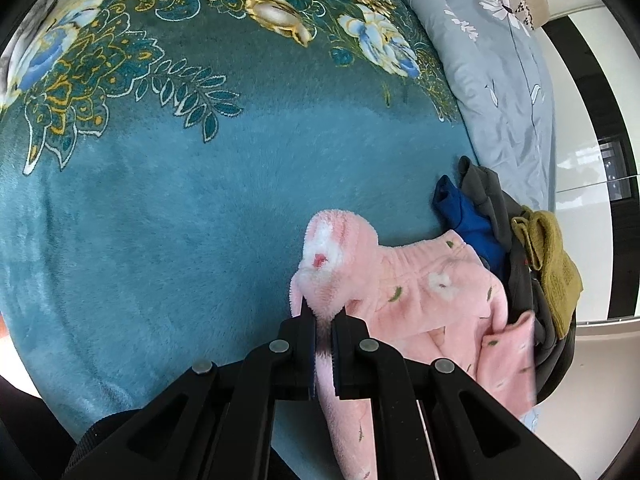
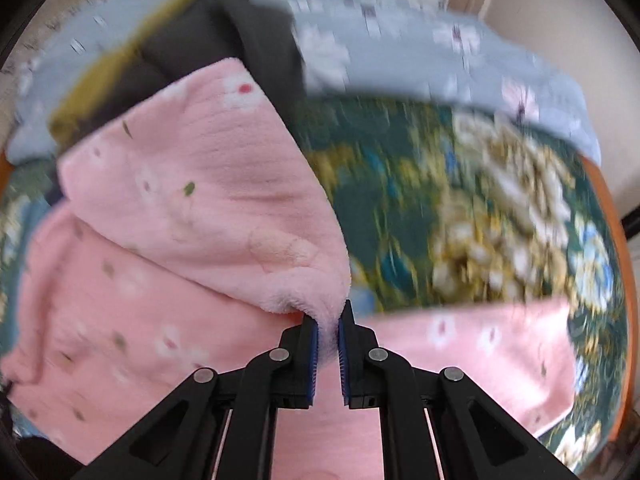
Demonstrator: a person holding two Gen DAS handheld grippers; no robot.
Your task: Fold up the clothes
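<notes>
Gripping: both grippers pinch the same pink fleece garment point(image 1: 420, 292), which lies on the teal blanket point(image 1: 160, 208) at its right-hand side in the left wrist view.
Left gripper point(image 1: 324, 316): jaws clenched on a fluffy bunched edge of the pink garment; a strip of the fleece hangs down between the fingers point(image 1: 304, 320).
Right gripper point(image 2: 329, 316): jaws closed on a folded corner of the pink garment point(image 2: 192, 208), with pink pile squeezed between the blue pads point(image 2: 314, 344).
Pink garment: printed with small white flowers and green leaves; an elastic gathered band shows in the left wrist view, just beside the clothes pile.
Clothes pile point(image 1: 520, 240): a blue piece point(image 1: 468, 220), a dark grey piece point(image 1: 492, 196) and a mustard knit point(image 1: 552, 264) heaped together, touching the pink garment on the side away from the blanket's open middle.
Teal blanket: plush, with gold and blue flower patterns toward its far edge.
Grey quilt point(image 1: 496, 80): pale, with white flowers, lying along the blanket's far right edge, beyond the clothes pile.
Right wrist view: heavily blurred; the blanket's pattern point(image 2: 480, 200) and the quilt point(image 2: 440, 52) are only roughly readable.
</notes>
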